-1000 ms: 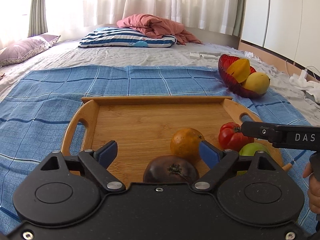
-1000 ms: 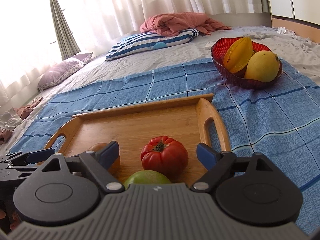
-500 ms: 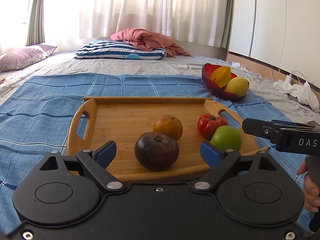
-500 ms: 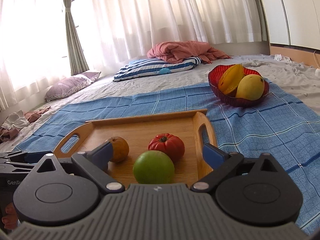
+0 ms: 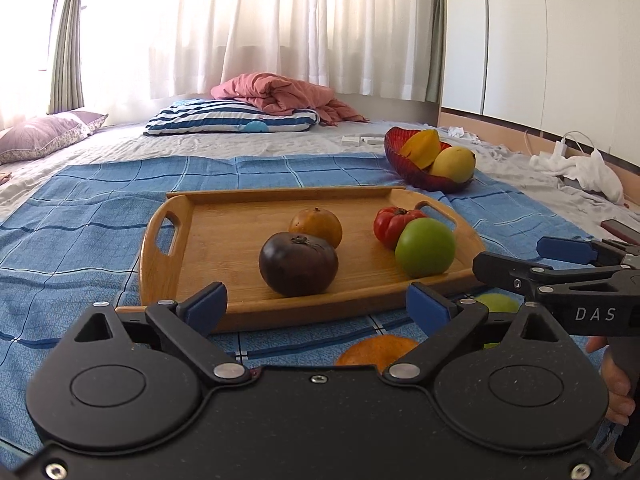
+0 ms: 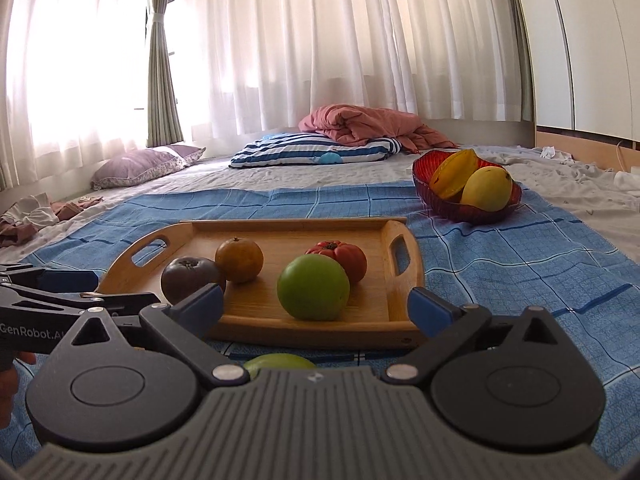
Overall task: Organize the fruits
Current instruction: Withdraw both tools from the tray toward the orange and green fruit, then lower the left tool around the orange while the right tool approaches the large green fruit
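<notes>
A wooden tray (image 5: pixel 160 240) on a blue checked cloth carries a dark purple tomato (image 5: pixel 298 264), an orange fruit (image 5: pixel 316 226), a red tomato (image 5: pixel 390 220) and a green tomato (image 5: pixel 425 246). My left gripper (image 5: pixel 316 304) hovers short of the tray's near rim, its jaws opening with nothing between them. My right gripper (image 6: pixel 316 302) is open and empty, facing the green tomato (image 6: pixel 314 288) from the near side. On the cloth just below the grippers lie another orange fruit (image 5: pixel 376 350) and another green fruit (image 6: pixel 280 360), both partly hidden.
A red bowl (image 5: pixel 404 168) with a star fruit and a mango stands on the cloth beyond the tray's right end. Pillows and a pink blanket (image 5: pixel 280 92) lie at the far side. White cloth and cables (image 5: pixel 580 164) sit at the right. A hand holds each gripper.
Both grippers have drawn back from over the tray to in front of its near rim. The fruits on it look farther away. An orange and a green fruit on the cloth have come into view.
</notes>
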### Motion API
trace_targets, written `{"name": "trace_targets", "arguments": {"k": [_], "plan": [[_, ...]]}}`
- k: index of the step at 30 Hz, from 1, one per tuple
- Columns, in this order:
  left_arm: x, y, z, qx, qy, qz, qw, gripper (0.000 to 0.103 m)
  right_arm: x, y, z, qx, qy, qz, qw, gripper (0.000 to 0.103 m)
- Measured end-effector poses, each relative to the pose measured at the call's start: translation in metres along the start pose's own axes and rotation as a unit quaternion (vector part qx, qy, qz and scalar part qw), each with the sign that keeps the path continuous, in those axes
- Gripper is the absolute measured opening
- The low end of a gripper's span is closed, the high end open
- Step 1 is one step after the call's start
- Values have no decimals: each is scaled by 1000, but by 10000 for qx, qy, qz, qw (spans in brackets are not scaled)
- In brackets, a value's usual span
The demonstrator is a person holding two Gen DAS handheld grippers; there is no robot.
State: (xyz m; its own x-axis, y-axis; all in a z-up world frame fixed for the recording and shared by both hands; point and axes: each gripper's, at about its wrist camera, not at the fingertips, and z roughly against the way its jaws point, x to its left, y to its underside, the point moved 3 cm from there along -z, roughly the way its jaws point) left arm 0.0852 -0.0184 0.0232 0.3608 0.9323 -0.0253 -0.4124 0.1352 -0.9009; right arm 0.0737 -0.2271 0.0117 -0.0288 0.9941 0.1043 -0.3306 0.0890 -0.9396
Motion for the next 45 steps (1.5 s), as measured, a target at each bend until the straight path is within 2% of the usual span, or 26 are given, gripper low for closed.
{"name": "trace_targets", "arguments": {"k": [8, 15, 33, 37, 45], "plan": [[-7, 16, 10, -66, -34, -245, 9997, 98, 3, 19, 11, -63, 172, 382, 9991, 103], [-10, 23, 17, -227, -42, -336, 9992, 99, 2, 30, 12, -24, 177, 371, 9992, 103], [-18, 43, 28, -220, 206, -442, 9986, 100, 15, 44, 7, 20, -40, 866, 9962, 103], [-19, 45, 32, -283, 291, -476, 9980, 98, 15, 45, 6, 40, -86, 882, 9961, 103], [-22, 46, 33, -265, 488, -481, 9973, 85, 15, 45, 5, 72, -154, 885, 9959, 103]]}}
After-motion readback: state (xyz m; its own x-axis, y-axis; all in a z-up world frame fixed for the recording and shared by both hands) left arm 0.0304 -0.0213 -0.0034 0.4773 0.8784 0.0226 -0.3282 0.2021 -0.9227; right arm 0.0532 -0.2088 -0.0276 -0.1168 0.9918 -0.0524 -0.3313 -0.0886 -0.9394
